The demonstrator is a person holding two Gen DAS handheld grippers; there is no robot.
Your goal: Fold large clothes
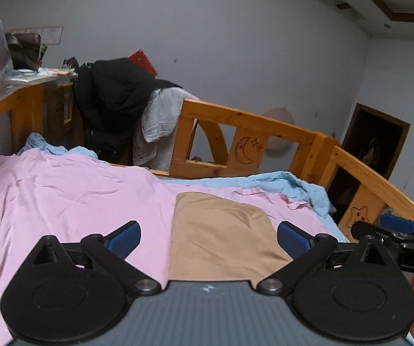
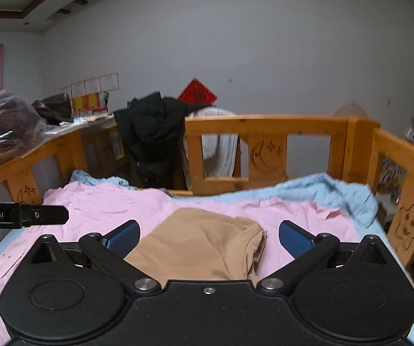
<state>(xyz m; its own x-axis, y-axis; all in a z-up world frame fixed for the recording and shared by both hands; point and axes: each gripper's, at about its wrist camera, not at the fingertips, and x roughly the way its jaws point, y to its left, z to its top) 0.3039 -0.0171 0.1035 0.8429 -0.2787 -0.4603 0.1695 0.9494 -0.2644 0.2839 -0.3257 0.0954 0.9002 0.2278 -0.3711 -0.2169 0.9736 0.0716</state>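
Observation:
A tan garment (image 1: 221,236) lies folded flat on a pink sheet (image 1: 77,199) on the bed; it also shows in the right wrist view (image 2: 204,245). My left gripper (image 1: 208,238) is open and empty, held above the garment's near part. My right gripper (image 2: 208,238) is open and empty, also above the garment's near edge. The right gripper's body (image 1: 394,230) shows at the right edge of the left wrist view. The left gripper's body (image 2: 22,216) shows at the left edge of the right wrist view.
A wooden bed rail (image 1: 264,132) with moon carvings runs along the far and right sides. A black jacket (image 1: 114,98) and a grey towel (image 1: 160,118) hang over it. A blue blanket (image 2: 336,193) is bunched at the far right. A cluttered desk (image 1: 19,80) stands at left.

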